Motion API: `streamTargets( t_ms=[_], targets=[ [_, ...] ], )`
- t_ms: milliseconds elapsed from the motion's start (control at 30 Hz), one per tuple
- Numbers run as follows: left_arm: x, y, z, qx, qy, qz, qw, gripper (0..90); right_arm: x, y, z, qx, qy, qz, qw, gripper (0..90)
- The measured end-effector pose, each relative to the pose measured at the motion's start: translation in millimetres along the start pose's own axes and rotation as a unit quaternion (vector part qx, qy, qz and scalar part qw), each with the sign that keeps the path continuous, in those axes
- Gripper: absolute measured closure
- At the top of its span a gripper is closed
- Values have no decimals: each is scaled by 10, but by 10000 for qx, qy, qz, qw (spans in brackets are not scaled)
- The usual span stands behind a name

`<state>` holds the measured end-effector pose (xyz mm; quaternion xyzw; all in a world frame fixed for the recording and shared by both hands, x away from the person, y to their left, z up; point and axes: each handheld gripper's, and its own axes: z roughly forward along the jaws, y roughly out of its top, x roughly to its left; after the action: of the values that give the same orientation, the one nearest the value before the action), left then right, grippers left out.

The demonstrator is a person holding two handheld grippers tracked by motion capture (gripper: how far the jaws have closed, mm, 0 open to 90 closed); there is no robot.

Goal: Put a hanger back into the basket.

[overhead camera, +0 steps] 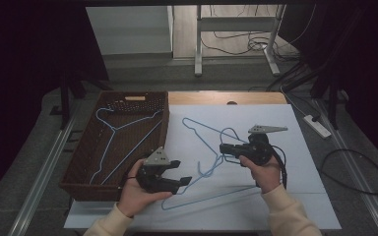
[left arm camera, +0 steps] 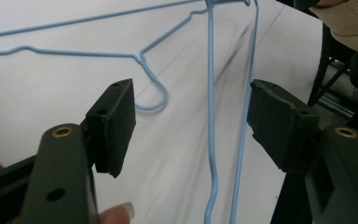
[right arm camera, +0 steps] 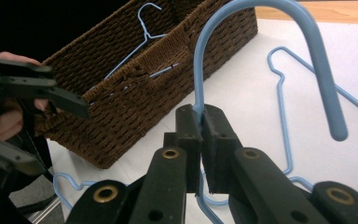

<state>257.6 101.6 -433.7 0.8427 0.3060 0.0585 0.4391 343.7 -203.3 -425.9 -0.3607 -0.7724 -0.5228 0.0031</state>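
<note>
While the right gripper [right arm camera: 200, 122] clamps a blue hanger [right arm camera: 261, 28] by its neck above the white table [overhead camera: 275, 118], the left gripper [left arm camera: 191, 121] stands open; next it likely steadies the wire toward the basket [overhead camera: 78, 162].

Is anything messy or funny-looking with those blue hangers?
Yes. The blue wire hangers on the white table lie crossed over each other, looking tangled. The right claw grips one at the neck of its hook. One more hanger lies neatly inside the brown wicker basket.
</note>
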Motion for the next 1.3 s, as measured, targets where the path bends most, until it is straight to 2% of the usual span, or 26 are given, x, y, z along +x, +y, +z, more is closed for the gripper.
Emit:
streamTargets(
  t_ms=[433, 533, 700, 767, 800, 833, 1067, 1167, 1233, 1267, 1300],
  targets=[
    [-93, 71, 286, 412, -245, -11, 9988, 352, 102, 32, -37, -63, 128, -91, 9999, 864],
    [-103, 71, 344, 611, -356, 42, 9975, 449, 125, 35, -37, -77, 162, -98, 9998, 864],
    [-109, 53, 393, 862, -575, 31, 9946, 719, 156, 30, -29, -85, 233, -129, 9996, 864],
    [-109, 52, 387, 911, -590, 31, 9941, 787, 165, 31, -32, -109, 251, -129, 9995, 864],
    [-101, 52, 372, 890, -611, -20, 9942, 841, 174, 33, -39, -129, 276, -130, 9995, 863],
    [-98, 53, 364, 887, -585, -35, 9943, 848, 178, 33, -42, -139, 281, -137, 9994, 863],
    [-86, 69, 256, 652, -524, -75, 9965, 854, 202, 38, -70, -318, 361, -167, 9987, 858],
    [-96, 81, 217, 579, -485, -38, 9971, 854, 210, 47, -97, -470, 513, -154, 9975, 847],
    [-89, 87, 182, 502, -432, -74, 9978, 855, 242, 58, -121, -556, 481, -303, 9968, 763],
    [-89, 87, 182, 502, -432, -74, 9978, 855, 242, 58, -121, -556, 481, -303, 9968, 763],
    [-81, 89, 163, 471, -405, -85, 9980, 855, 252, 61, -132, -604, 449, -349, 9966, 691]
  ],
)
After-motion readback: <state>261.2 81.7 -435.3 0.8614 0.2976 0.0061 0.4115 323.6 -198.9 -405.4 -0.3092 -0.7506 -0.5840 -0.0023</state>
